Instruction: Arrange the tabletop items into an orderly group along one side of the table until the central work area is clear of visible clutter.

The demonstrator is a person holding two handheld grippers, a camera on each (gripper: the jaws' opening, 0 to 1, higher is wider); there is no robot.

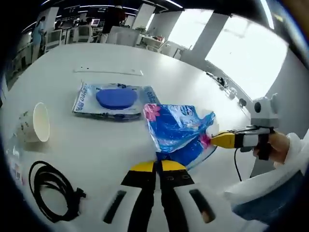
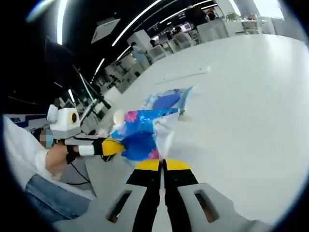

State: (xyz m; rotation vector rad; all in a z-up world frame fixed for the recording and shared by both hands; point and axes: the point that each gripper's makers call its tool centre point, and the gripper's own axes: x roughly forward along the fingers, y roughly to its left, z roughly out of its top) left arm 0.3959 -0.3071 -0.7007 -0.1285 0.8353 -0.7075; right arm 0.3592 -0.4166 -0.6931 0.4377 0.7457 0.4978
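Both hand-held grippers, left (image 1: 157, 166) and right (image 2: 162, 165), pinch the blue floral packet (image 1: 179, 130) near the desk (image 1: 203, 87) edge. Looks light, crinkly and floppy, so edge grips seem best.

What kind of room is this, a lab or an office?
Probably an open-plan office or lab: a long white table, rows of desks with chairs and monitors behind it, strip ceiling lights and large bright windows.

Blue floral plastic bag (image 1: 179, 131): crumpled, lifted at two edges. Flat blue packet (image 1: 114, 99): lies just beyond it on the white desk (image 1: 120, 53). Paper cup (image 1: 35, 123): on its side. Black cable (image 1: 50, 188): coiled near the cup.
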